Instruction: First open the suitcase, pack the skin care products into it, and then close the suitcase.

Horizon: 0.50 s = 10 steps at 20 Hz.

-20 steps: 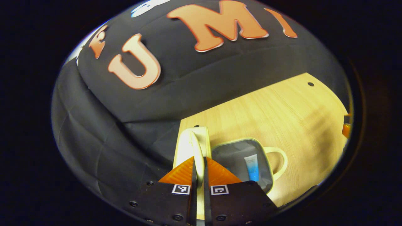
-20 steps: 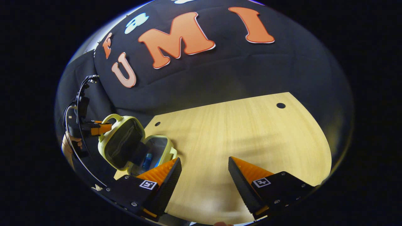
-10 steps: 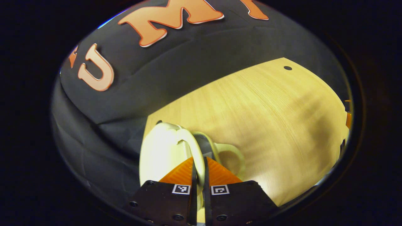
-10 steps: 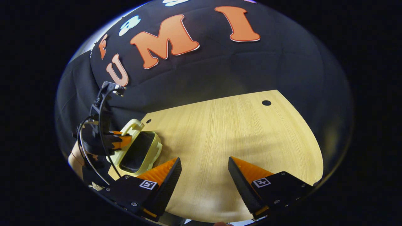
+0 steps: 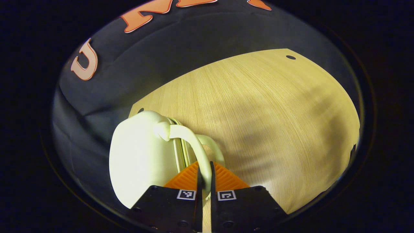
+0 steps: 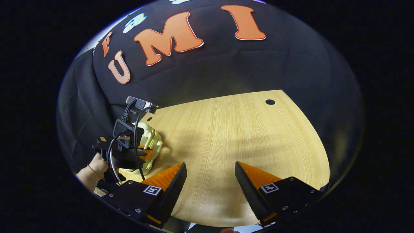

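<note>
The pale cream suitcase (image 5: 139,155) lies on the wooden table with its lid down on the base. My left gripper (image 5: 204,176) is shut on the lid's handle (image 5: 194,145), which runs between its fingers; the base's handle (image 5: 215,150) shows just behind. In the right gripper view the suitcase (image 6: 152,142) sits at the table's left edge, partly behind the left gripper (image 6: 129,152) and the hand (image 6: 92,170) holding it. My right gripper (image 6: 210,174) hovers open over bare table, well to the right of the suitcase. The suitcase's contents are hidden.
The wooden table (image 6: 233,136) stretches wide to the right of the suitcase, with a small dark hole (image 6: 270,102) near its far corner and another (image 5: 290,57) in the left gripper view. Black cloth wall stands behind and to the left.
The left gripper swung the lid over and down onto the base, hiding the blue tube inside. The right gripper stayed open and nearly still.
</note>
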Each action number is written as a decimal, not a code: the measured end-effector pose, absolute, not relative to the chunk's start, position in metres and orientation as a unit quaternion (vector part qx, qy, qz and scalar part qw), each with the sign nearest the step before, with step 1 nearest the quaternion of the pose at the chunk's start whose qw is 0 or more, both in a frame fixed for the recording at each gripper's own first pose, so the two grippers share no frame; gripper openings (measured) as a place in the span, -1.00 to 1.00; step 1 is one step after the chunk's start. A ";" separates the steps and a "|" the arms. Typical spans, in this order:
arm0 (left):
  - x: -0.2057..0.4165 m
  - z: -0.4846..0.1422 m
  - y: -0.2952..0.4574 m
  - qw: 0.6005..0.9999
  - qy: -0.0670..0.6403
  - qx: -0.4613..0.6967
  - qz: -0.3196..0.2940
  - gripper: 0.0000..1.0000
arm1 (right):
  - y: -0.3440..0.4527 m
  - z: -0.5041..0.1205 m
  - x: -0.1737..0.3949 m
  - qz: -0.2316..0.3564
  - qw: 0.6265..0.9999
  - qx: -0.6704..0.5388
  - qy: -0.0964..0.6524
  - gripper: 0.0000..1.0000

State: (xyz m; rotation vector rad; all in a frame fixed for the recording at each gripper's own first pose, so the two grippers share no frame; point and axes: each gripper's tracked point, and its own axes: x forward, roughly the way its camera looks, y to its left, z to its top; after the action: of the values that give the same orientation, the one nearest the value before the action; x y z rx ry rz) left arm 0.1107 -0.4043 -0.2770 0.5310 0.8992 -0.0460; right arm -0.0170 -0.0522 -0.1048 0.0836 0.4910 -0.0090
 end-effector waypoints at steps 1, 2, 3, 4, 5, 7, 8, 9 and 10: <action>0.110 -0.279 -0.409 0.867 0.432 0.246 -0.025 -0.79 | -0.053 -0.105 -0.019 -0.010 0.969 0.044 0.242 0.91; 0.110 -0.280 -0.409 0.870 0.431 0.238 -0.026 -0.71 | -0.054 -0.105 -0.019 -0.015 0.969 0.048 0.241 0.91; 0.110 -0.278 -0.408 0.874 0.428 0.230 -0.028 -0.64 | -0.053 -0.105 -0.019 -0.021 0.969 0.053 0.241 0.91; 0.110 -0.274 -0.410 0.879 0.423 0.218 -0.032 -0.52 | -0.052 -0.104 -0.019 -0.027 0.969 0.056 0.240 0.91; 0.110 -0.271 -0.410 0.887 0.414 0.200 -0.041 -0.41 | -0.049 -0.102 -0.020 -0.032 0.969 0.058 0.237 0.91; 0.112 -0.252 -0.416 0.906 0.386 0.160 -0.061 0.12 | -0.044 -0.098 -0.016 -0.048 0.970 0.054 0.231 0.91; 0.110 -0.238 -0.422 0.916 0.369 0.136 -0.077 0.58 | -0.041 -0.094 -0.015 -0.056 0.971 0.053 0.227 0.91; 0.110 -0.221 -0.425 0.926 0.350 0.116 -0.083 0.81 | -0.035 -0.088 -0.014 -0.060 0.972 0.053 0.220 0.90; 0.111 -0.202 -0.427 0.936 0.327 0.096 -0.087 0.79 | -0.026 -0.083 -0.012 -0.058 0.974 0.053 0.212 0.91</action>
State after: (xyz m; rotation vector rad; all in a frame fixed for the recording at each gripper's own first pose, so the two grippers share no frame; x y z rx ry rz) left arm 0.1110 -0.4268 -0.2019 0.1965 0.6685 -0.1788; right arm -0.0115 -0.0260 -0.0827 0.1076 0.4273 -0.1168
